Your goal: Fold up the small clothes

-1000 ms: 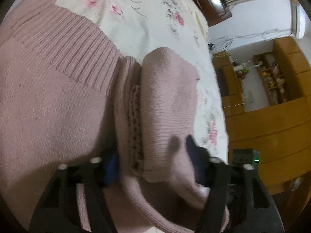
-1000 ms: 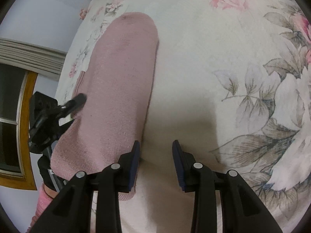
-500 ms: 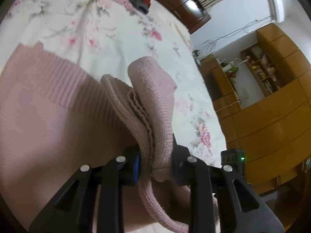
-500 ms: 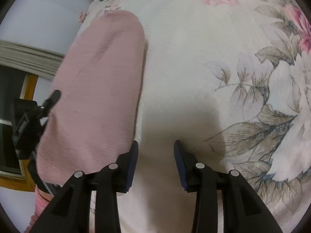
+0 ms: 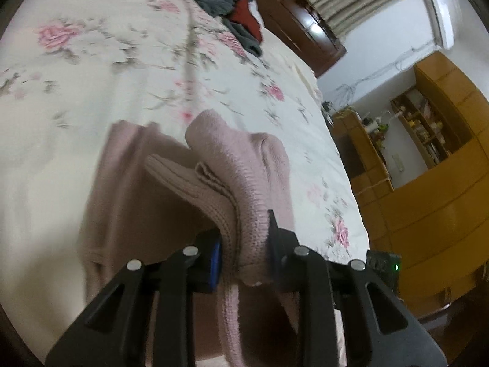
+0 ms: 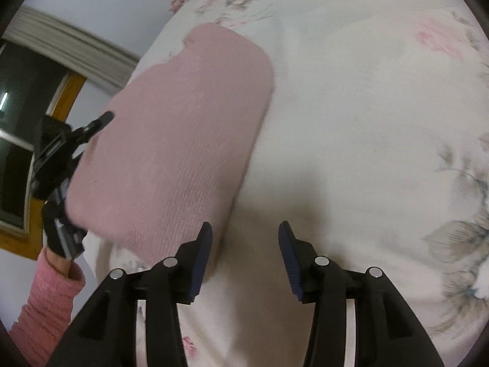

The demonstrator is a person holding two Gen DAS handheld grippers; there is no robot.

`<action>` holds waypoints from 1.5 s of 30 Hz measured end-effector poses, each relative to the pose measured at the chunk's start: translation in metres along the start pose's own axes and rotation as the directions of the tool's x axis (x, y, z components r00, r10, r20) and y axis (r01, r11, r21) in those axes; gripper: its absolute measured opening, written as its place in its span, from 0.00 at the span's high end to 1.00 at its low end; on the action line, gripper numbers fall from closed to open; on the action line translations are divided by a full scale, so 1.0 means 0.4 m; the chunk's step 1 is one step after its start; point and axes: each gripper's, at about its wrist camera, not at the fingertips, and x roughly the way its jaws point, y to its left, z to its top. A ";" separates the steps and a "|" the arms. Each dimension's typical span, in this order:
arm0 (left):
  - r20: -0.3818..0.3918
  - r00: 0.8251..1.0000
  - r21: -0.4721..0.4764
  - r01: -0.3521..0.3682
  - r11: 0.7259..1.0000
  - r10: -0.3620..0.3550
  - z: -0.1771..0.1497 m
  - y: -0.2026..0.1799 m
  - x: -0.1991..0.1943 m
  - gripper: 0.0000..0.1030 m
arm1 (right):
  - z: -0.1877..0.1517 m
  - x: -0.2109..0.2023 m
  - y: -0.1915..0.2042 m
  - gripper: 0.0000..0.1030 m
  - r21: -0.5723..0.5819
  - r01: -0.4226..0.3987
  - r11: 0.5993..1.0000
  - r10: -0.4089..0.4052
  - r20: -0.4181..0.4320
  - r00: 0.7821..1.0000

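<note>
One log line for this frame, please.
left tool: shut on pink knit garment, lifted | right tool: open, empty | floral bedsheet beneath

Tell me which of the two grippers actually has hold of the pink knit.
The left gripper: its jaws are clamped on a bunched fold of the pink knit garment. The right gripper has open jaws with only floral bedsheet between them.

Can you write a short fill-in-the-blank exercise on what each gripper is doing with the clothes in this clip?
1. The left gripper is shut on the ____ sweater.
2. The right gripper is ____, with nothing between its fingers.
3. The sweater lies on a bedspread printed with ____.
4. The far pile of clothes is gray and ____.

Missing words: pink; open; flowers; red
</note>
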 end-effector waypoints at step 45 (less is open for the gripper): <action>-0.123 0.992 -0.036 -0.036 0.999 0.031 -0.187 0.101 -0.151 0.95 | -0.012 0.150 0.147 0.51 -0.058 -0.023 0.998 0.019 -0.068 0.998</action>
